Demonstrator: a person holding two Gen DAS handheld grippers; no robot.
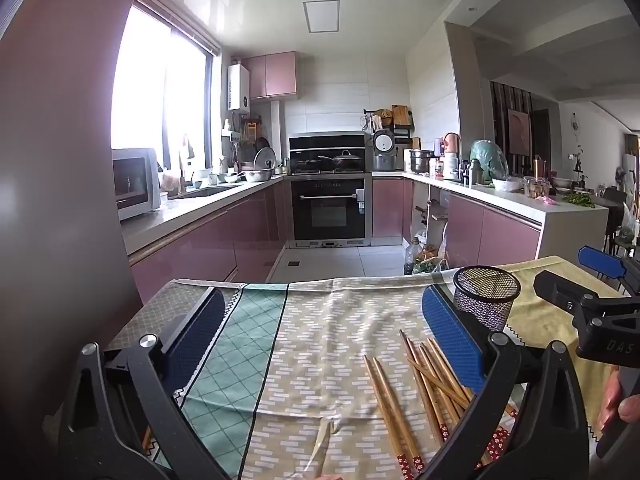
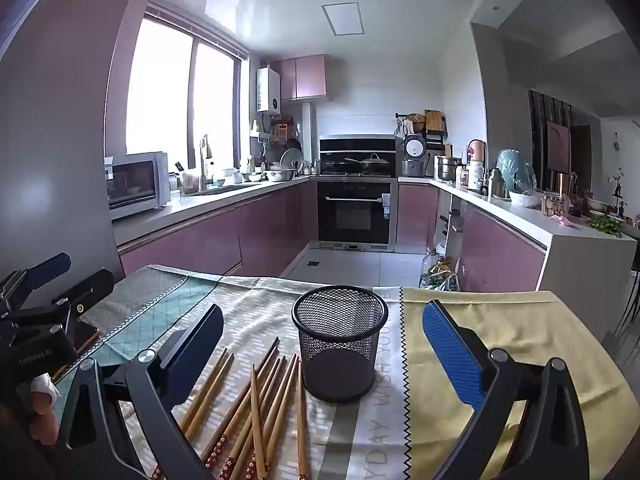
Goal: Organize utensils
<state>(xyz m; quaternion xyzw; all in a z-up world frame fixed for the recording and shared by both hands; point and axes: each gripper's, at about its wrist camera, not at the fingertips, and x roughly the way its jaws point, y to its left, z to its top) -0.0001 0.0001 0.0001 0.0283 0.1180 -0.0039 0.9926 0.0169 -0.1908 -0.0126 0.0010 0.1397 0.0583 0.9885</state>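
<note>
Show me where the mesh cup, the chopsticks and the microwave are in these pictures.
mesh cup [image 2: 339, 354]: right wrist view, on its black mesh side wall.
chopsticks [image 2: 256, 392]: right wrist view, on the shaft of one in the loose pile.
microwave [image 1: 132, 182]: left wrist view, on its glass door.

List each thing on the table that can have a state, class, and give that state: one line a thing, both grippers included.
Mesh holder: upright, empty.
Chopsticks: loose on the tablecloth, beside the holder, some crossing.
Left gripper: open, holding nothing.
Right gripper: open, holder standing between its fingers, untouched.
Oven door: closed.
</note>
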